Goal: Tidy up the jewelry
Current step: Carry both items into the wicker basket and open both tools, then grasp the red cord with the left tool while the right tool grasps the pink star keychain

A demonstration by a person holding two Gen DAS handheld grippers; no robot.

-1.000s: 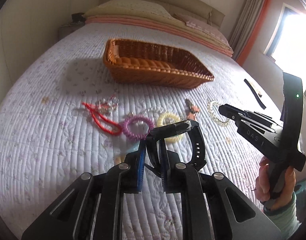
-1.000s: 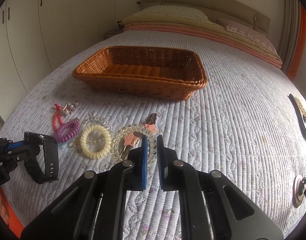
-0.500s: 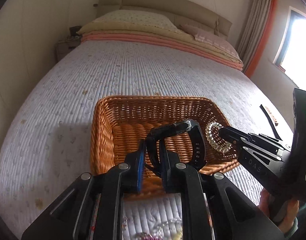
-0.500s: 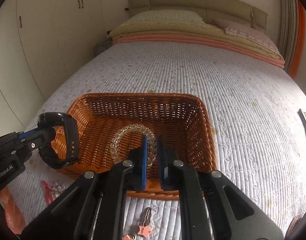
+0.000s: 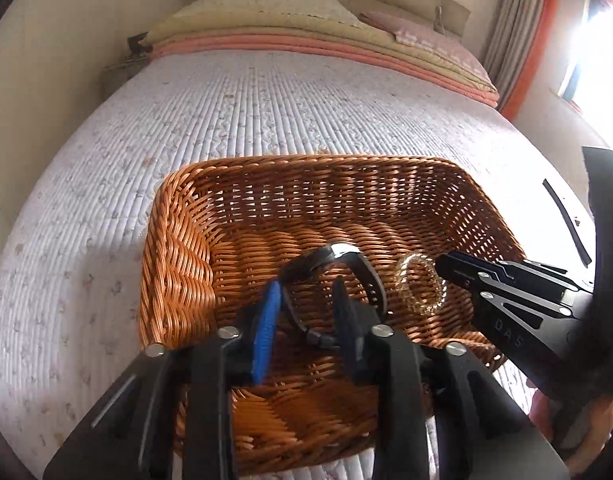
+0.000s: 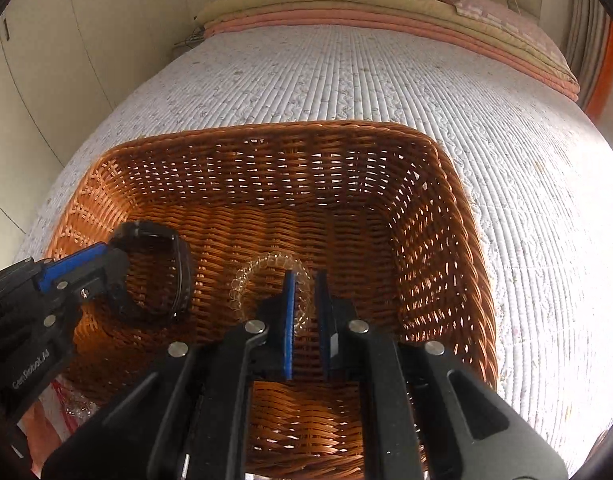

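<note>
Both grippers hang over the brown wicker basket (image 5: 174, 264) on the bed; the basket also fills the right wrist view (image 6: 458, 248). My left gripper (image 5: 306, 288) has its jaws spread, and the black watch (image 5: 346, 256) sits loose between them, low in the basket. The watch also shows in the right wrist view (image 6: 178, 264). My right gripper (image 6: 304, 280) has its jaws a little apart, and the clear bead bracelet (image 6: 258, 268) lies just ahead of the fingertips. The bracelet also shows in the left wrist view (image 5: 420, 286), at the right gripper's tip.
The basket stands on a white quilted bedspread (image 5: 266, 112). Pillows and folded blankets (image 5: 306, 28) lie at the headboard. A black strap (image 5: 566, 220) lies on the bed right of the basket. Red jewelry (image 6: 66, 400) peeks out at the basket's near left.
Both grippers moved from the jewelry pile forward over the basket and lowered into it. The left jaws have opened off the watch. The right jaws have parted from the bracelet.
</note>
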